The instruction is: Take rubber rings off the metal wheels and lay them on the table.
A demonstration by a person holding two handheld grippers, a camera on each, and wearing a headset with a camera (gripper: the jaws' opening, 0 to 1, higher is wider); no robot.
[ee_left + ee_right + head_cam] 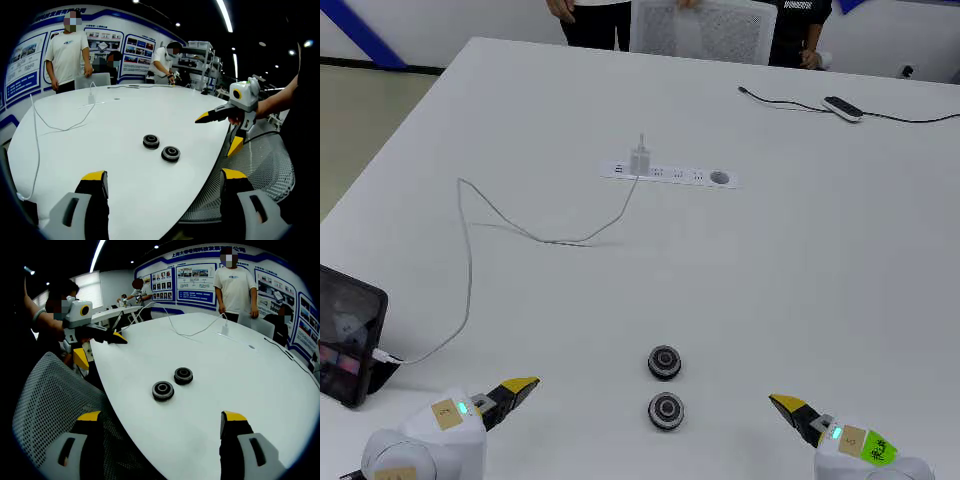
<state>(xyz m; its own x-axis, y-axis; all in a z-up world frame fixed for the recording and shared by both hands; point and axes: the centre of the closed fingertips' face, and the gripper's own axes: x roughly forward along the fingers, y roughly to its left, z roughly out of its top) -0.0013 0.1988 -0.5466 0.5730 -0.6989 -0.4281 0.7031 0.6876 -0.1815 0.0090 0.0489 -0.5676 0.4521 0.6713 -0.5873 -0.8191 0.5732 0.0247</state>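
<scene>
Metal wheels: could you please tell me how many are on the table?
2. The far wheel sits on the white table; the near wheel lies apart from it, nearer the front edge. None appear hidden.

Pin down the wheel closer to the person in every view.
Head view: near wheel, bottom centre, below the other wheel.
Left gripper view: centre, the right one of the pair.
Right gripper view: centre, the left one of the pair.
Shared landmark: the white charger standing beyond both wheels.
</scene>
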